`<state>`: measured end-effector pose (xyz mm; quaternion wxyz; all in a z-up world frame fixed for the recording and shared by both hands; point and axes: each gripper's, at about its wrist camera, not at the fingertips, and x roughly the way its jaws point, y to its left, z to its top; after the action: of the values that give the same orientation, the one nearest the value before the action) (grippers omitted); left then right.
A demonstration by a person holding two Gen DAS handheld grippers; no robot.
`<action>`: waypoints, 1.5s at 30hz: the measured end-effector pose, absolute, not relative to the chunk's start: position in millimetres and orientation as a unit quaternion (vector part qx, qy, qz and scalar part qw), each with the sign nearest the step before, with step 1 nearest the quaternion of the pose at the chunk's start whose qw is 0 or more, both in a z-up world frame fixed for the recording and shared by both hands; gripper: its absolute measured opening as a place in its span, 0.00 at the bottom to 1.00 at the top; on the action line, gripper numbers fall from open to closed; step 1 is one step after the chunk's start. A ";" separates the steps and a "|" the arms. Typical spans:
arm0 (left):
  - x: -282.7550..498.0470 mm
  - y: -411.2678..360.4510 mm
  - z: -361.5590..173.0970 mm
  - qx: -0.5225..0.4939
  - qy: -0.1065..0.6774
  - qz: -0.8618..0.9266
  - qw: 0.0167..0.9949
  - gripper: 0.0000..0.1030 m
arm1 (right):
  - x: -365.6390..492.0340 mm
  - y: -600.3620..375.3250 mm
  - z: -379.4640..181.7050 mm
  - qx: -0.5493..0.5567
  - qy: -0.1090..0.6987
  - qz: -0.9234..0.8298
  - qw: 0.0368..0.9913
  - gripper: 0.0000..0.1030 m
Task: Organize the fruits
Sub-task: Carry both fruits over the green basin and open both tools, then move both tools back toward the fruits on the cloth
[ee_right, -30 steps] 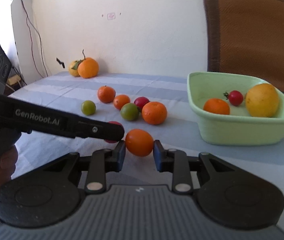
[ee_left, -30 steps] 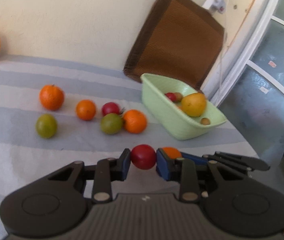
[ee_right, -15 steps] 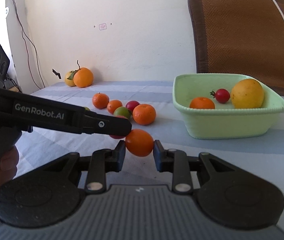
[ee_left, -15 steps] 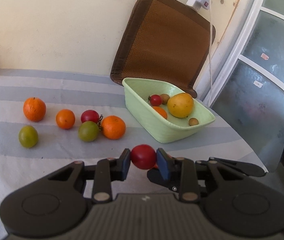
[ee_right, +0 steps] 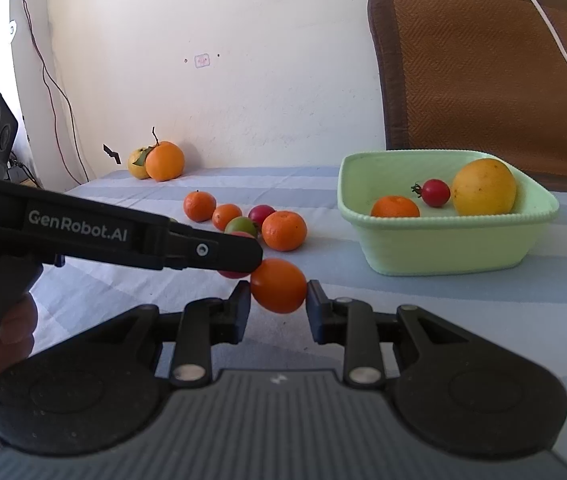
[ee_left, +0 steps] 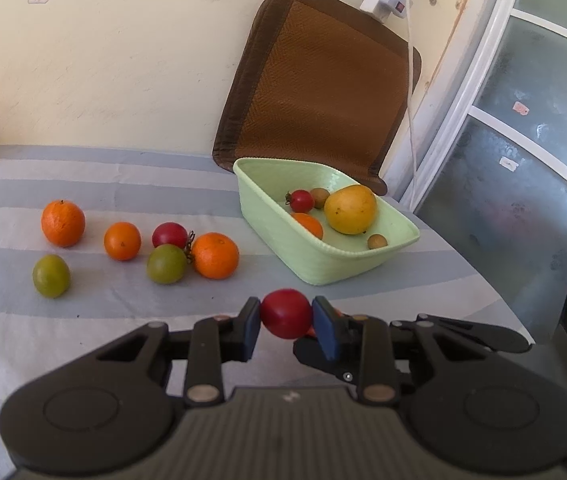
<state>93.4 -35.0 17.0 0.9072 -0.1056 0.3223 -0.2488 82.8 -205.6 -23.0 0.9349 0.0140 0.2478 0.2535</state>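
My left gripper (ee_left: pixel 286 316) is shut on a red tomato (ee_left: pixel 286 313), held above the striped cloth short of the green basket (ee_left: pixel 315 264). My right gripper (ee_right: pixel 278 295) is shut on a small orange fruit (ee_right: pixel 278 285), also above the cloth, left of the basket (ee_right: pixel 443 248). The two grippers are side by side; the left one crosses the right wrist view (ee_right: pixel 131 236). The basket holds a yellow fruit (ee_left: pixel 350 209), a cherry tomato (ee_left: pixel 301 201), an orange and two small brown fruits. Several oranges, green fruits and a red one (ee_left: pixel 169 235) lie loose on the cloth.
A brown woven mat (ee_left: pixel 319 80) leans on the wall behind the basket. Two fruits with stems (ee_right: pixel 157 160) sit at the far wall. A window frame and white cable (ee_left: pixel 415 120) are at the right, beyond the table's edge.
Both grippers, each still holding its fruit, have risen and drawn back from the table; the basket and loose fruits sit lower and farther in both views.
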 end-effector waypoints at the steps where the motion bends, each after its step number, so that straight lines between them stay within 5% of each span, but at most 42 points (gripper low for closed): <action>1: 93.6 -34.5 17.4 -0.105 0.322 -0.249 0.907 0.28 | 82.6 -205.8 -22.9 0.014 0.247 0.253 0.935 0.31; 32: 176.8 -128.9 41.8 -0.087 0.312 -0.300 0.897 0.28 | 124.0 -278.3 -3.7 0.024 0.187 0.134 0.973 0.33; 38: 184.4 -111.3 37.5 -0.100 0.318 -0.276 0.902 0.34 | 126.5 -278.5 -8.6 0.020 0.171 0.127 0.977 0.45; 45: 165.6 -19.0 67.3 -0.156 0.262 -0.229 0.924 0.34 | 118.8 -298.7 1.2 0.071 0.148 0.105 0.981 0.45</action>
<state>165.6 -19.0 67.3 0.9244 -0.1563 0.2620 -0.2289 118.8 -298.7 1.2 0.9808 0.0710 0.1478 0.1052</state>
